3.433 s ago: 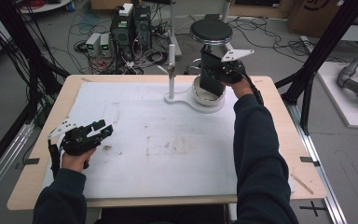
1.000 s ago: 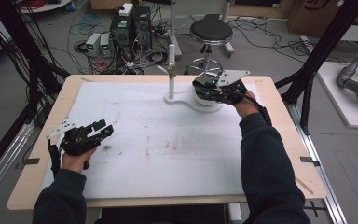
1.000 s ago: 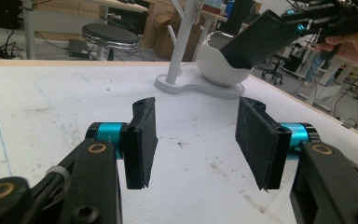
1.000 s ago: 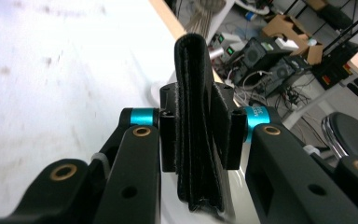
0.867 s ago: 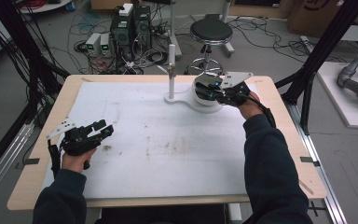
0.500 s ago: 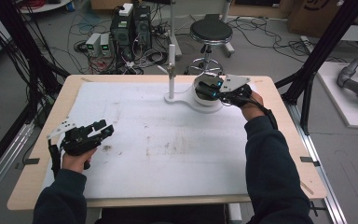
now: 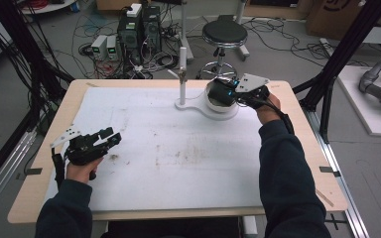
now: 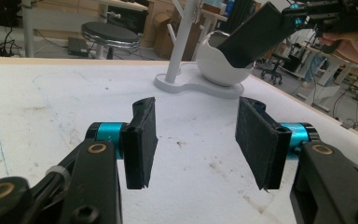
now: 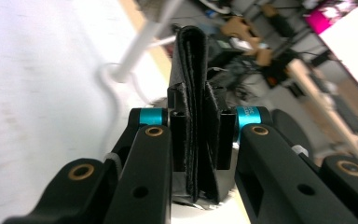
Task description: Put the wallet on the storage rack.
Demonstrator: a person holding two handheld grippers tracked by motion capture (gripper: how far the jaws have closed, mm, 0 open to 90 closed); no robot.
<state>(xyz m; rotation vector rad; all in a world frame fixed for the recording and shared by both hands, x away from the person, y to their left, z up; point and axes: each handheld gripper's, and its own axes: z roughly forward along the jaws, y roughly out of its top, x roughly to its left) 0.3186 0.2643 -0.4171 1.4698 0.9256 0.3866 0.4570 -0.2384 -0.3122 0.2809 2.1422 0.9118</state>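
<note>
The right gripper (image 7: 226, 89) clamps a flat black wallet-like pouch (image 9: 192, 84) (upright); it should lower squarely into the round white bowl (image 8: 216, 63).

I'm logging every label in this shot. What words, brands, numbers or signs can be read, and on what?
None can be read.
Cardboard box behind the table: a dark printed mark, cut off by the frame, unreadable.
Boxes on the floor: any labels too small to read.
Right gripper and the black wallet it clamps: no lettering.

Glossy white plastic bowl (image 8: 223, 65), matt black cloth-like pouch (image 9: 193, 93), stained white mat (image 7: 178, 163) on wood table (image 7: 307, 148)
</note>
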